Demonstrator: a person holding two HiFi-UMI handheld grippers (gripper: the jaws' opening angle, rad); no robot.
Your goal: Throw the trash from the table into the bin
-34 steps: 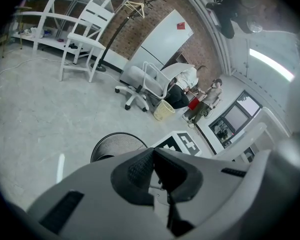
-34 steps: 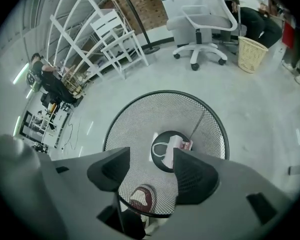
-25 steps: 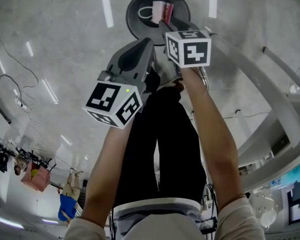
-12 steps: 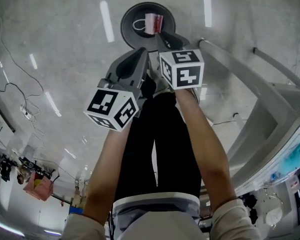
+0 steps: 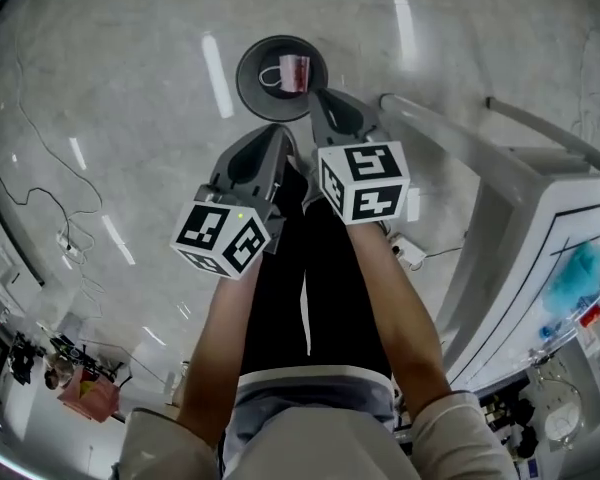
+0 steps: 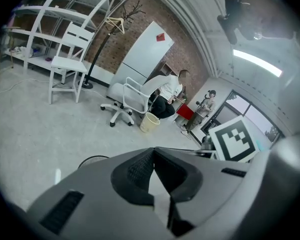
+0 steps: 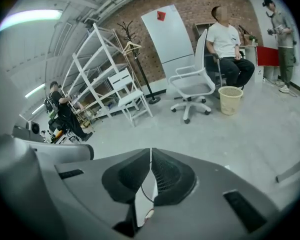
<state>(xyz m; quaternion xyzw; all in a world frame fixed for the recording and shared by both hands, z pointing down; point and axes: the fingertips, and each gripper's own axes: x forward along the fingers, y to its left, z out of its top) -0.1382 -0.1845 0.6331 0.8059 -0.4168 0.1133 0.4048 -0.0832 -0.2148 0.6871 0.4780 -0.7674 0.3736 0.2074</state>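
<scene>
Matt grey plastic shells clad the left gripper (image 6: 154,151) and right gripper (image 7: 150,154); the polished floor (image 5: 110,118) gleams glossily with reflected lights.

Two claws: left claw (image 5: 278,133), right claw (image 5: 318,96); one bin (image 5: 252,86); one trash piece (image 5: 292,71).

We take the bin (image 5: 250,78) as our mark. It stands on the floor (image 5: 130,58), and a piece of trash (image 5: 293,71) lies inside it. The table (image 5: 580,193) stands to the bin's right, with the near end of its frame close to the bin's rim. Loose cables (image 5: 65,243) run over the floor well to the bin's left. The person's legs (image 5: 310,268) stand just on the near side of the bin.
</scene>
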